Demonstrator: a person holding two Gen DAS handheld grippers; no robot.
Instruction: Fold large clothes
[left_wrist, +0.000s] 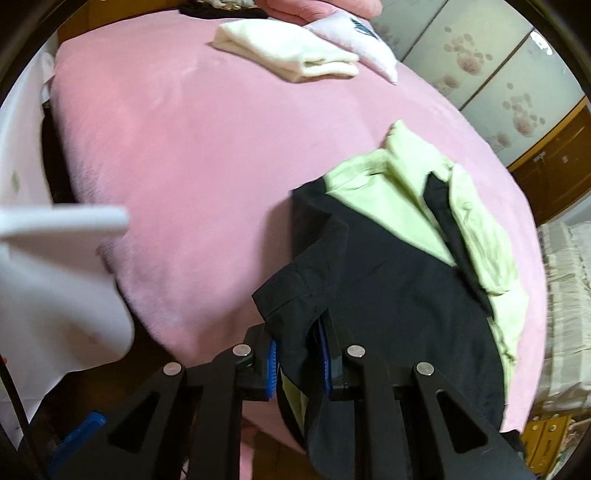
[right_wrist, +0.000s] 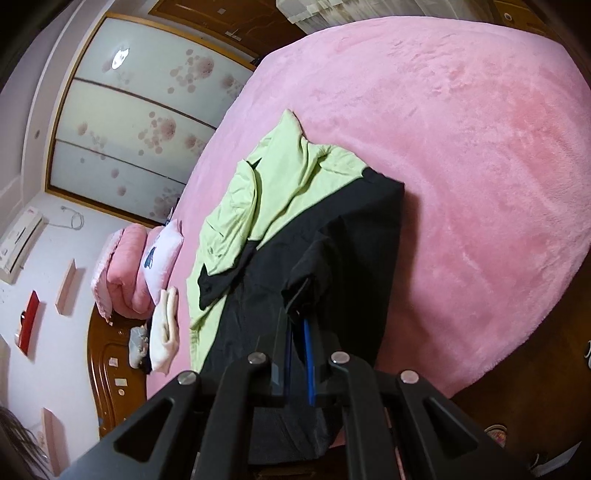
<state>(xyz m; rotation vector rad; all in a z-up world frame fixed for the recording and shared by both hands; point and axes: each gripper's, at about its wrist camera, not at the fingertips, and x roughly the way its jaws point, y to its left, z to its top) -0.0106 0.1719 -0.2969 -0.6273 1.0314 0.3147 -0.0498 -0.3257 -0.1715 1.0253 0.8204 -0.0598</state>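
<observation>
A large black and light-green jacket (left_wrist: 388, 266) lies on the pink bed (left_wrist: 192, 155), its lower part hanging over the near edge. My left gripper (left_wrist: 299, 363) is shut on a black edge of the jacket, cloth pinched between its blue pads. In the right wrist view the jacket (right_wrist: 295, 229) lies along the bed (right_wrist: 461, 147), green part far, black part near. My right gripper (right_wrist: 298, 354) is shut on another black edge of the jacket near the bed's edge.
A folded cream garment (left_wrist: 291, 55) and a pink-white pillow (left_wrist: 354, 44) lie at the bed's far end, with a rolled pink quilt (right_wrist: 125, 269). A white object (left_wrist: 55, 280) stands at left. Floral wardrobe doors (right_wrist: 129, 129) and a wooden headboard (right_wrist: 110, 369) border the bed.
</observation>
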